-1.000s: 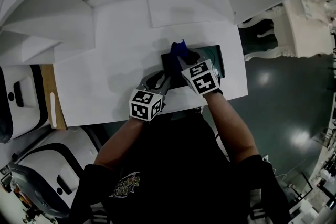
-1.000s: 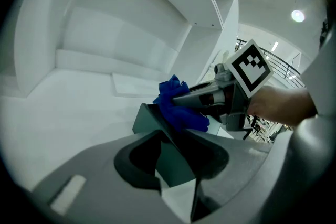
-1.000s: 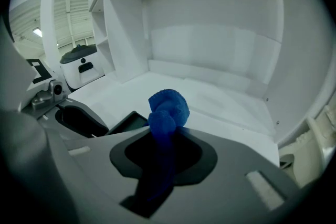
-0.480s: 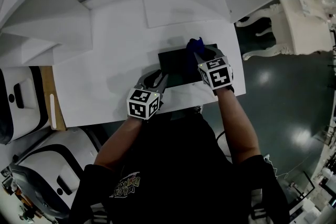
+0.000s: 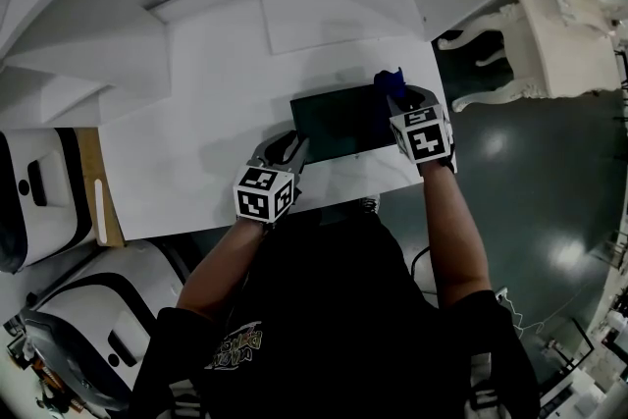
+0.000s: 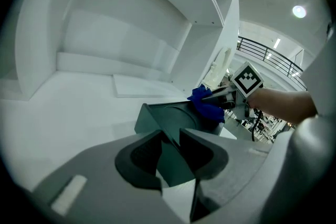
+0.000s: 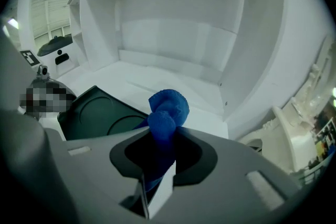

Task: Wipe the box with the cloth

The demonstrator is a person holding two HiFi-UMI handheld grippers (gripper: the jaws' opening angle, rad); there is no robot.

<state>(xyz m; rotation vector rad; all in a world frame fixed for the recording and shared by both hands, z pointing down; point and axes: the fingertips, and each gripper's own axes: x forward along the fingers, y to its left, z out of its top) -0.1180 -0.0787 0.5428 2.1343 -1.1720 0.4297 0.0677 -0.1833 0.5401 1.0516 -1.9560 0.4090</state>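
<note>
- Left tool [image 6: 170, 141] is clamped on the near left corner of the flat dark green box [image 5: 339, 121]. The right tool [image 7: 160, 139] pinches a bunched blue cloth [image 7: 167, 110] at the box's far right corner.
- White counter [image 5: 196, 132]: the box lies near its right edge and not far from its near edge. A hard sideways push could shove the box's right end over the drop.
- Box: it is held by one corner only, well apart from where the cloth presses. I judge that a firm stroke could pivot it about that grip or twist it out of the jaws.
- Cloth: a small wad pokes beyond the jaws, with the rest tucked between them.
  - If it drags on the box's top it may pull free.
  - With so little padding, the hard tool tips could scrape the surface.
  - This close to the right end, a stroke carried further right would run off the box.
</note>
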